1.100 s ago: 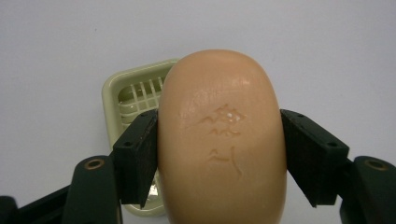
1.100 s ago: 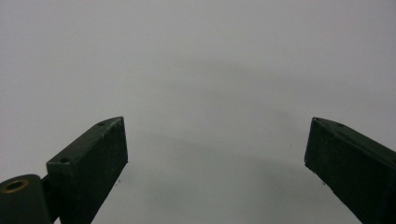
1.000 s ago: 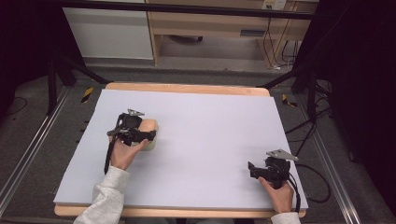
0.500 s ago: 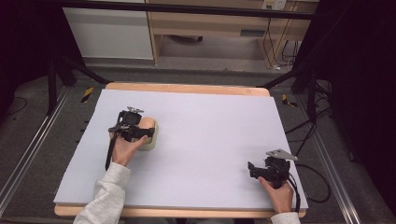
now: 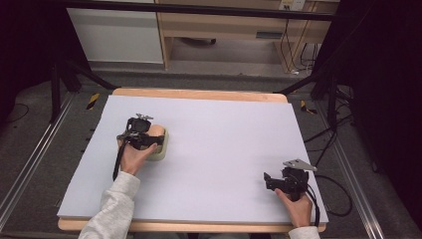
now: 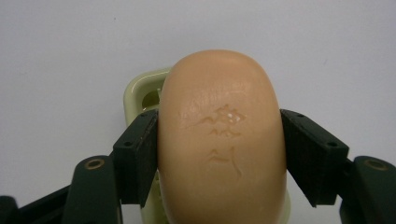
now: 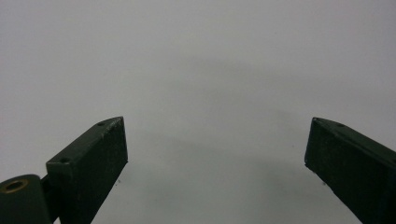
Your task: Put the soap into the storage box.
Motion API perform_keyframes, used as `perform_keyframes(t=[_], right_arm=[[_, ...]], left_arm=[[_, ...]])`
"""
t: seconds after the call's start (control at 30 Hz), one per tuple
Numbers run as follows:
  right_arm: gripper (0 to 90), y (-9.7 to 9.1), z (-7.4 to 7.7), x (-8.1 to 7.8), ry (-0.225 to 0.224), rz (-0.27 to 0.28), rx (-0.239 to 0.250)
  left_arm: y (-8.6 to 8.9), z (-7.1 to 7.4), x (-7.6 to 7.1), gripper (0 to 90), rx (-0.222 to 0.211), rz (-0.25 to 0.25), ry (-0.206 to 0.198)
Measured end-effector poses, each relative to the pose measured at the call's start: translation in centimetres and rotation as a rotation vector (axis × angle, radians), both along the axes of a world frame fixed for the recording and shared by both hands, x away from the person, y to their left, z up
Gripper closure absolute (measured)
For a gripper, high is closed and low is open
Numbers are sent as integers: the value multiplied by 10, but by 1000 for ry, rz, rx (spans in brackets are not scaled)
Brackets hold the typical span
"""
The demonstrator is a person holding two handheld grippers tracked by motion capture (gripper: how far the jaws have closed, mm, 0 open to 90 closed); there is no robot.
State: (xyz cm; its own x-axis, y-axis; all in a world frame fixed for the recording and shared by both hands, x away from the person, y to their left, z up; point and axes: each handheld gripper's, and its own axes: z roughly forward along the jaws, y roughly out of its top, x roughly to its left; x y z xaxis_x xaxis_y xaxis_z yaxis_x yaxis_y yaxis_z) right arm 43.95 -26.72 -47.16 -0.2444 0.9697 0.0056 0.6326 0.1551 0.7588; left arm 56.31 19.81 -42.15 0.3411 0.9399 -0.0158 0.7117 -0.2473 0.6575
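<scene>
1. Our left gripper (image 6: pixel 219 154) pinches a peach-coloured bar of soap (image 6: pixel 222 140) across its short sides, both black jaws pressed flat against it, embossed face toward the camera.
2. Under and behind the soap sits a pale green soap dish (image 6: pixel 140 93), its rim peeking out at ten o'clock of the bar. In the high view the pair lies at about nine o'clock on the white table sheet (image 5: pixel 224 149).
3. Our right gripper (image 7: pixel 215 154) rests spread wide over bare sheet, holding nothing, near five o'clock of the sheet in the high view.
4. Risk, as we judge it: soap is slick and rounded, so a tilted grip could squirt it out forward.
5. Lowering off-centre could catch the dish rim and tip or shove the dish.
</scene>
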Motion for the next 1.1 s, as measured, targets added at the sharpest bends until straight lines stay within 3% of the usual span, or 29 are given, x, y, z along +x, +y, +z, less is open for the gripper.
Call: perform_keyframes(t=[1.1], right_arm=[[61, 0, 0, 1, 1, 2, 1]], left_arm=[[2, -19, 10, 318, 21, 15, 40]])
